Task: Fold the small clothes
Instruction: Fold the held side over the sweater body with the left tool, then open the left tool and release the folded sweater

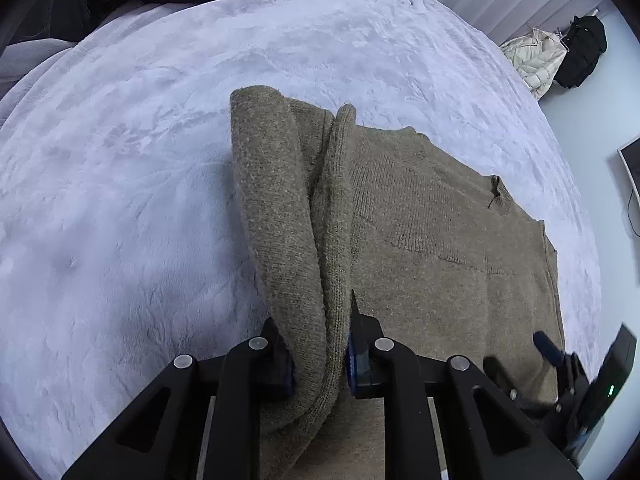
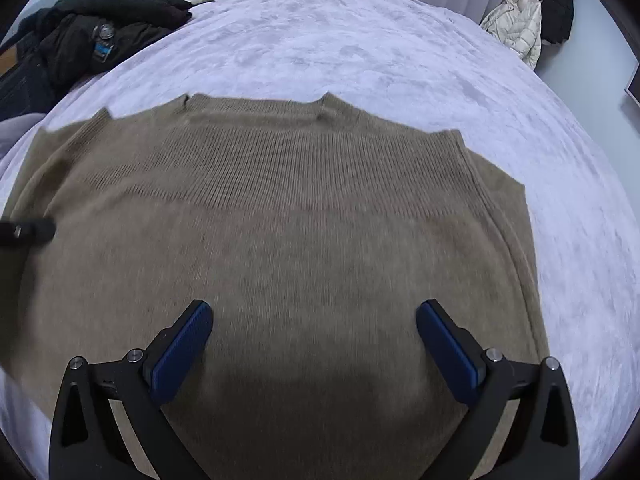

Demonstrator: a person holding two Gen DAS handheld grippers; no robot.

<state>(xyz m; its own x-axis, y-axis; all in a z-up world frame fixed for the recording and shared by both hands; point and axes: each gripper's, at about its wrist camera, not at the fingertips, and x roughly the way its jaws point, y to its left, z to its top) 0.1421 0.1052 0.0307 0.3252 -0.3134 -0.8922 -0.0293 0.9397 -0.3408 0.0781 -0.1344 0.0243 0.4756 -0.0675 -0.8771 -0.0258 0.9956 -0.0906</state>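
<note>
My left tool pinches a bunched-up edge of the brown sweater. My right tool is wide, holding nothing, just above the sweater. The sweater lies flat on the bed ahead. Far beyond, dark clothes.

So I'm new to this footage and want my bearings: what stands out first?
A brown knitted sweater lies spread on a pale fluffy bedspread. The left gripper pinches a bunched fold of it, while the right gripper hovers open above it.
</note>
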